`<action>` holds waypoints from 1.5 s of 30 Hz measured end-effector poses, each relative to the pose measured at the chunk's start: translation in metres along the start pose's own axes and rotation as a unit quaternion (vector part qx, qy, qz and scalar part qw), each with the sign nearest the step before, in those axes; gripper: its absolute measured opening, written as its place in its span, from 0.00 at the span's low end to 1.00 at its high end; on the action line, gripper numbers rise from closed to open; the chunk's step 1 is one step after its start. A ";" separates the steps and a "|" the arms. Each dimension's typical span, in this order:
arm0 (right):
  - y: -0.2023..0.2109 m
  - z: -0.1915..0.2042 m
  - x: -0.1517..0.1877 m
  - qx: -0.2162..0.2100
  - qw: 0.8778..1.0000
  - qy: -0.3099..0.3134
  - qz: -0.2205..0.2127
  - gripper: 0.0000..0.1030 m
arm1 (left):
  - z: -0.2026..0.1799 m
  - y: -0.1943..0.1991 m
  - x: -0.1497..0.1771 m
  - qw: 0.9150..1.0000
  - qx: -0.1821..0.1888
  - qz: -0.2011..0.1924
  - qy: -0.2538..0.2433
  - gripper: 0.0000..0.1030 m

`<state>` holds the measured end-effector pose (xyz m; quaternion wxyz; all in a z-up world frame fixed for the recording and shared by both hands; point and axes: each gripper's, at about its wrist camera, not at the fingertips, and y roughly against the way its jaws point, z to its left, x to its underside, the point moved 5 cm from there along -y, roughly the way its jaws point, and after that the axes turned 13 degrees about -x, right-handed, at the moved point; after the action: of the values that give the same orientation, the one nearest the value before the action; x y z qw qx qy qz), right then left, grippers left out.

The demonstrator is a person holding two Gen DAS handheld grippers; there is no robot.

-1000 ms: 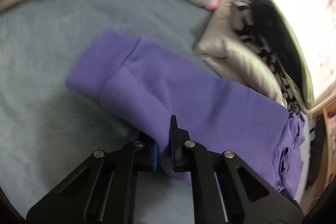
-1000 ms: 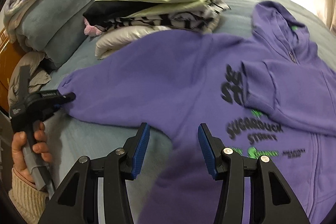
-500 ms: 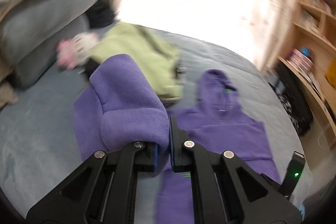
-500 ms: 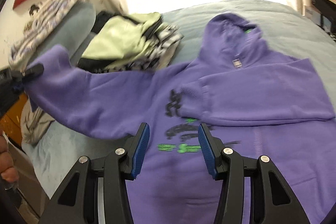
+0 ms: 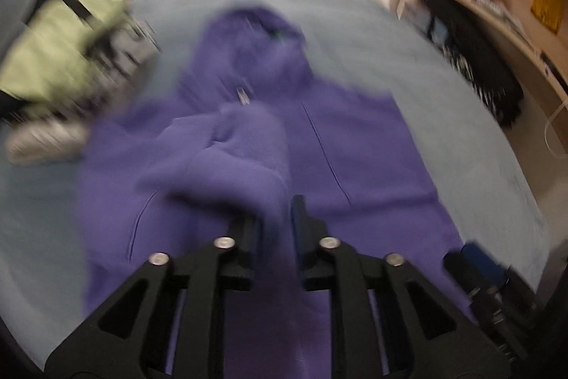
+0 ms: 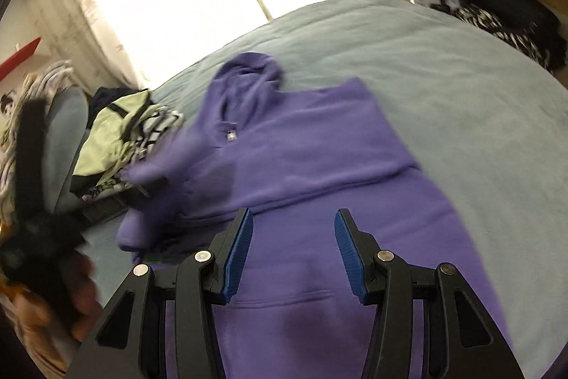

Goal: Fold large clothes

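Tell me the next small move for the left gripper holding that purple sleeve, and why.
Probably lower the sleeve onto the hoodie chest and open. The left gripper is shut on the sleeve cuff, already carried over the body, while the other sleeve lies folded across the chest. The right gripper hovers open, holding nothing.

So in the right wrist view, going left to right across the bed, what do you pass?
Left gripper, blurred, at the far left → pile of folded clothes → purple hoodie → bare grey-blue blanket → dark clothes by the shelves.
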<state>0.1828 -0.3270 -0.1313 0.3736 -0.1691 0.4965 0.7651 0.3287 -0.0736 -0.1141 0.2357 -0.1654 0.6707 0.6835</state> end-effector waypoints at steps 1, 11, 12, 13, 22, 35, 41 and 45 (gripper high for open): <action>0.003 -0.010 0.000 -0.001 1.000 -0.006 0.001 0.47 | -0.011 -0.011 0.008 1.000 0.019 0.022 -0.004 0.45; -0.011 -0.025 0.011 -0.029 0.999 -0.007 0.015 0.48 | -0.022 0.004 0.041 0.996 0.082 0.025 0.008 0.61; -0.013 -0.018 0.012 -0.032 0.999 0.000 0.017 0.48 | -0.017 0.019 0.044 0.996 0.083 0.018 0.015 0.61; -0.013 -0.013 0.012 -0.035 0.999 0.008 0.020 0.48 | -0.007 0.028 0.046 0.996 0.083 0.009 0.024 0.61; -0.054 0.074 0.026 -0.056 0.988 0.125 0.077 0.65 | 0.108 0.059 0.085 0.993 -0.044 -0.008 0.112 0.61; -0.216 0.136 0.050 0.070 0.932 0.287 0.212 0.17 | 0.175 0.042 0.122 0.983 -0.034 0.014 0.178 0.61; -0.155 0.175 -0.019 -0.033 0.962 0.262 0.065 0.08 | 0.182 0.038 0.126 0.981 -0.022 0.012 0.194 0.61; -0.114 0.132 -0.054 -0.070 0.989 0.130 -0.029 0.09 | 0.176 0.038 0.125 0.982 -0.014 0.005 0.191 0.61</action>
<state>0.3177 -0.2058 -0.1100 0.3150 -0.3070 0.4811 0.7583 0.2198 0.1148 -0.1419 0.0976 -0.2924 0.6943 0.6503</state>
